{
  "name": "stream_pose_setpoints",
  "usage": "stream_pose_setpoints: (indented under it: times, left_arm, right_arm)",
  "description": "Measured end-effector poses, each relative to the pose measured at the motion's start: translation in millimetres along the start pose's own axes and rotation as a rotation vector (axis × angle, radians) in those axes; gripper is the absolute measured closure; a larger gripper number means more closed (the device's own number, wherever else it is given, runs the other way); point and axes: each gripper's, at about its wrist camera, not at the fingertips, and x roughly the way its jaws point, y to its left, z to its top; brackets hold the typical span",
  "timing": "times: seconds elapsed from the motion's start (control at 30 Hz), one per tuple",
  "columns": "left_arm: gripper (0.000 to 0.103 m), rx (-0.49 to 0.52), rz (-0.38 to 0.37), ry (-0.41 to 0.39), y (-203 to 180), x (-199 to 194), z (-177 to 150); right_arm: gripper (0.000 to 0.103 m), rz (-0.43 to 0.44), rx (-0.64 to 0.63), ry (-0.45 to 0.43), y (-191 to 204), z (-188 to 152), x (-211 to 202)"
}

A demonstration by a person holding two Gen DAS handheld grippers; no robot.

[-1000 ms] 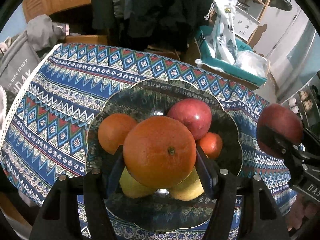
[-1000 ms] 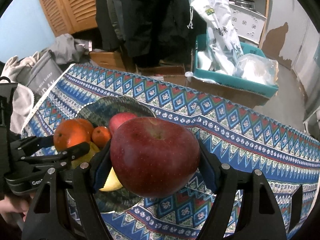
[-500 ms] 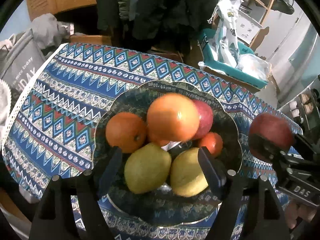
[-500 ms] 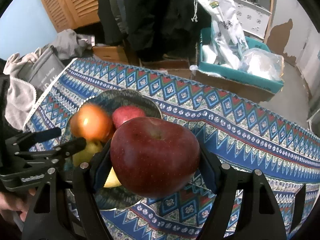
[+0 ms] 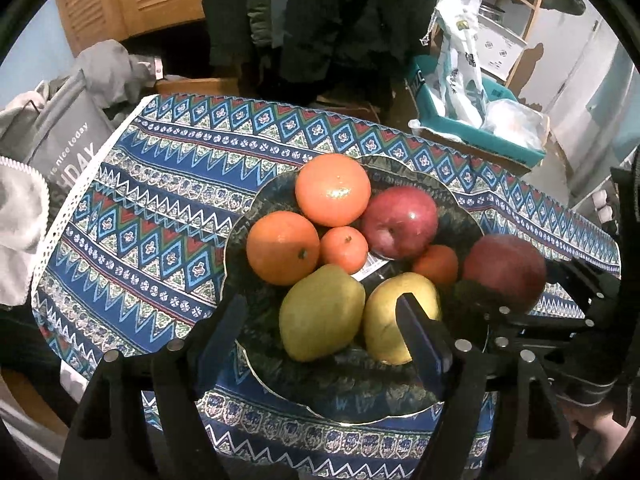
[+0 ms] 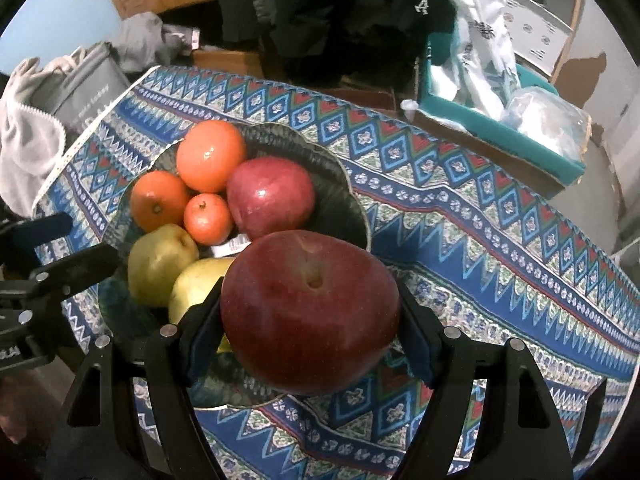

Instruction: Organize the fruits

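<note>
Tongs first: the right gripper [image 6: 310, 320] is clamped on a dark red apple [image 6: 310, 314], one pad pressed to each flank, dimpled end facing up toward the wrist. The left gripper [image 5: 320, 332] hangs with its jaws apart and nothing between them, poised above the near edge of the bowl [image 5: 260, 208].

Just ahead of the empty left tongs lie two yellow-green pears [image 5: 322, 312], side by side. Beyond them sit a small mandarin [image 5: 344, 244] and a second one [image 5: 436, 264], flanked by two large oranges [image 5: 282, 254], with another red apple [image 5: 400, 222] at the far right.

What matters for the coming move, I'd judge, is that the bowl lies forward and to the left of the held apple, which hangs over the bowl's right rim. The right hand is plainly the one to finish; the free space looks to be the right side, beside the resting apple. The patterned tablecloth [image 6: 500, 240] stretches away to the right, bare of fruit.
</note>
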Motion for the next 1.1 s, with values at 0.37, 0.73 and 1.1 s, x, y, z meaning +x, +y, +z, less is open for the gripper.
stream_pose_setpoints:
  times: [0.37,0.73,1.1]
  left_arm:
    - [0.024,-0.014,-0.001,-0.023,3,-14,2]
    - [0.023,-0.013,-0.024,-0.094,-2,-47,9]
    - [0.023,0.012,-0.039,-0.185,-15,-86,15]
  right_arm:
    - [0.021,0.013,-0.039,-0.062,11,7,-17]
    - [0.021,-0.054,0.003,-0.167,-3,15,-65]
    - [0.021,-0.148,0.018,-0.279,-10,16,-123]
